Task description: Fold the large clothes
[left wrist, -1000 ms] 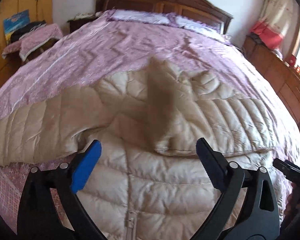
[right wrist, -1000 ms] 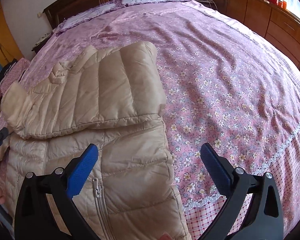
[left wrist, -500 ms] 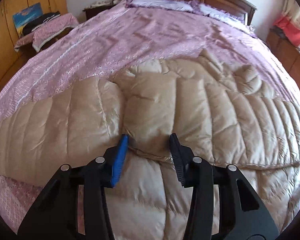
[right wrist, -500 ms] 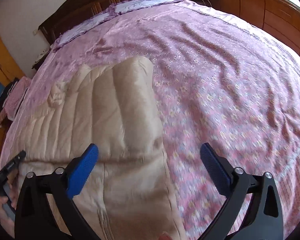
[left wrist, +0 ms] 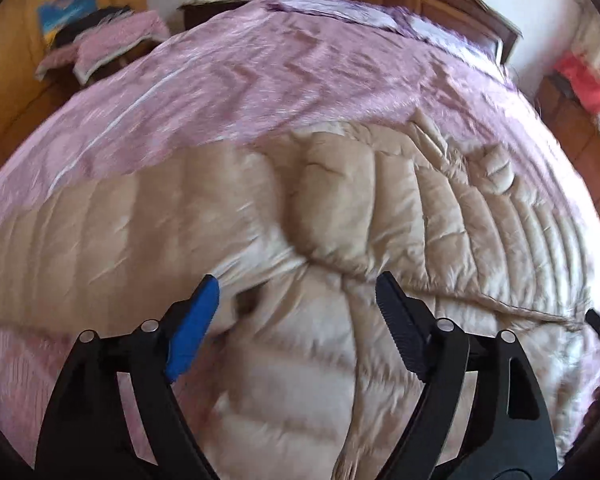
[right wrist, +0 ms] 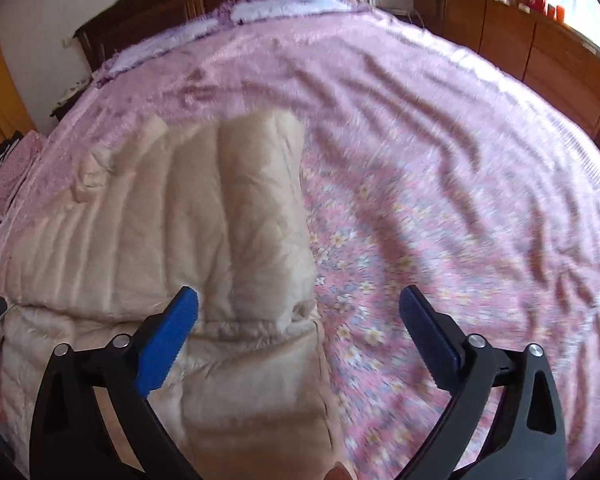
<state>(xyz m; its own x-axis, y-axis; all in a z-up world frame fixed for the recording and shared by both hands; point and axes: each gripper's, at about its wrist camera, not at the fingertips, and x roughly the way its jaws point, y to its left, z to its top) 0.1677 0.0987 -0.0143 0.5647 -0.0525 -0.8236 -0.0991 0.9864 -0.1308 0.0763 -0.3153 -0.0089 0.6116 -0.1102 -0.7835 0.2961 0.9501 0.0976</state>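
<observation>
Through the left wrist camera my left tongs [left wrist: 296,312] stand apart with nothing between them, just over the beige quilted down jacket [left wrist: 340,220] spread on the pink patterned bedspread [left wrist: 300,72]; one sleeve lies folded across the chest ahead of the tips, its edge running off to the right of the tongs, while the other sleeve stretches out flat to their left; the picture is smeared, so I cannot say whether the tips touch the cloth.

Through the right wrist camera my right tongs [right wrist: 298,316] are likewise spread wide and empty; the blue pad [right wrist: 168,344] hangs over the jacket's folded sleeve, the other finger over bare floral bedspread to the right; the jacket's side edge runs between them.

I judge one sleeve fold is done and the outstretched sleeve is next; that calls for swinging my left tongs out towards that sleeve's end, pinching the puffy fabric firmly, and carrying it across without dragging the body askew.
</observation>
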